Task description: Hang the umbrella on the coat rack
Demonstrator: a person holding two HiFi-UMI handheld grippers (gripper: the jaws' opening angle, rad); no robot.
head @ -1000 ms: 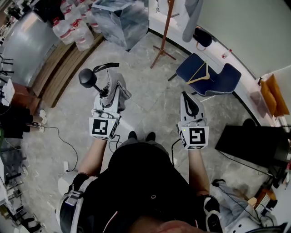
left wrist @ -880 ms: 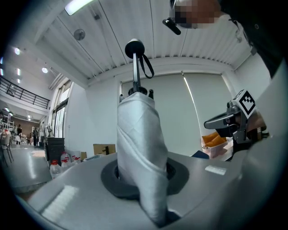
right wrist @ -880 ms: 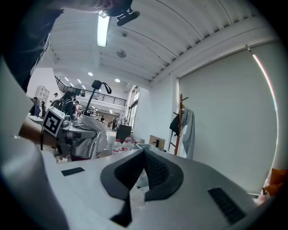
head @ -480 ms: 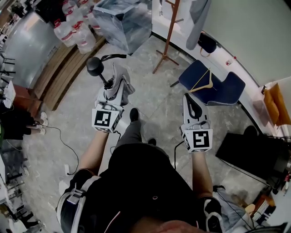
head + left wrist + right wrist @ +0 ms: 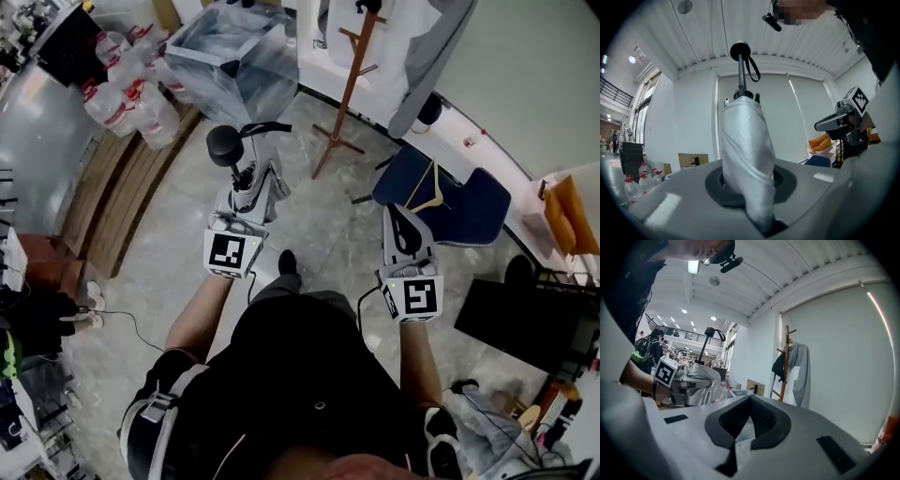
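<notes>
The coat rack point(image 5: 349, 89) stands at the floor's point(image 5: 309, 220) far edge, well ahead and right of the umbrella point(image 5: 253, 178), which is held upright, handle point(image 5: 225, 145) on top. The left tool point(image 5: 247, 197) is clamped on its folded canopy point(image 5: 745, 140); the right tool point(image 5: 401, 220), closed, holds nothing.

Coat rack point(image 5: 352, 84) stands top centre, umbrella point(image 5: 255, 187) lower left of it, chair point(image 5: 469, 211) at right, water bottles point(image 5: 122, 98) upper left.

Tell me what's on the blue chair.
A wooden hanger lies on the blue chair's seat. The right claw covers the chair's near corner, so that part cannot be checked.
</notes>
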